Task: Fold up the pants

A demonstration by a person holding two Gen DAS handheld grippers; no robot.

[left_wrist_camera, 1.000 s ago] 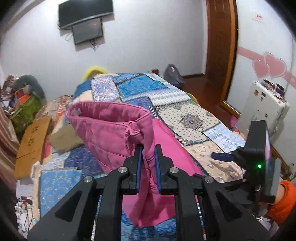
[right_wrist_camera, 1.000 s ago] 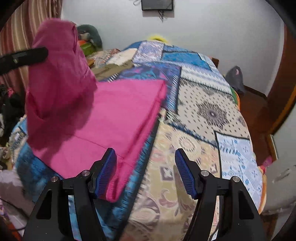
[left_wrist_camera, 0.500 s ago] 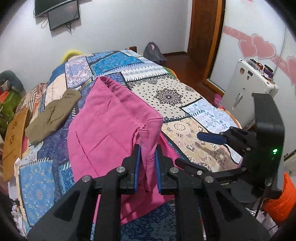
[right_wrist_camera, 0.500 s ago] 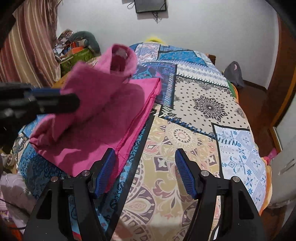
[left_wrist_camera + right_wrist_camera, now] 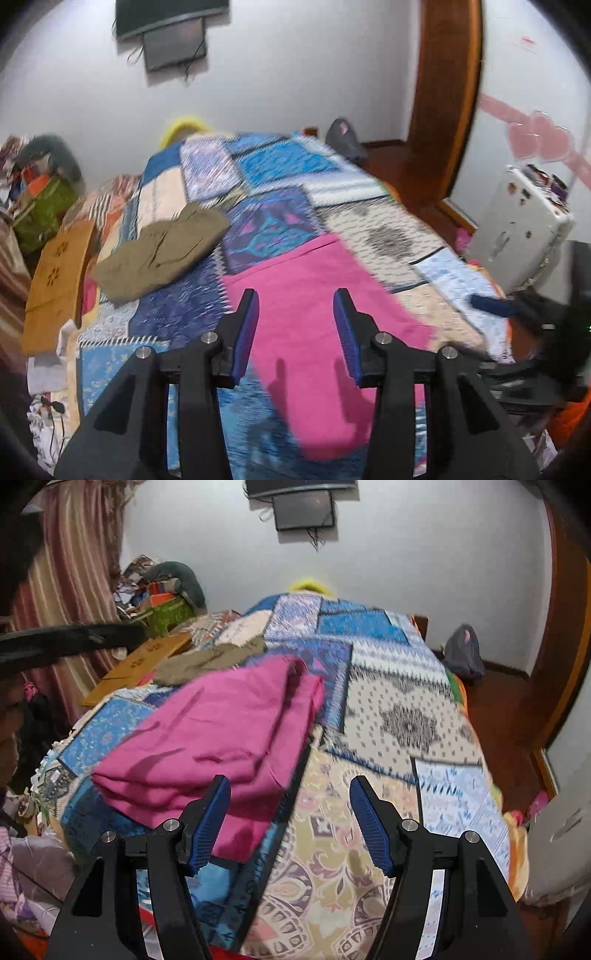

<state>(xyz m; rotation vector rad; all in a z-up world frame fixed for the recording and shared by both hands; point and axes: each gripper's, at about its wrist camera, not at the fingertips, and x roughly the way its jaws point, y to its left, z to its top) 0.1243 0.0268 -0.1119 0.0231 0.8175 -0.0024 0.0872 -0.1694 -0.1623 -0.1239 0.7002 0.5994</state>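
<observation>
While the pink pants (image 5: 221, 738) lie folded over on the patchwork bedspread (image 5: 406, 720) near the bed's left front edge, both tools hang above them with nothing held: the left gripper (image 5: 295, 332) has its jaws spread apart over the pink cloth, and the right gripper (image 5: 290, 823) has its jaws likewise released, its left pad just over the fold's near corner. Risk, as a judgement: the stacked layers look loose and uneven at the near edge, so a grasp that catches only the top layer could drag the fold open, and the part nearest the bed edge could slide off. The right wrist view shows the layered thickness and the raised far corner; the left wrist view shows only a flat pink surface, but reveals the olive garment (image 5: 162, 254) lying apart, up-left, and the white appliance (image 5: 517, 229) beside the bed.
</observation>
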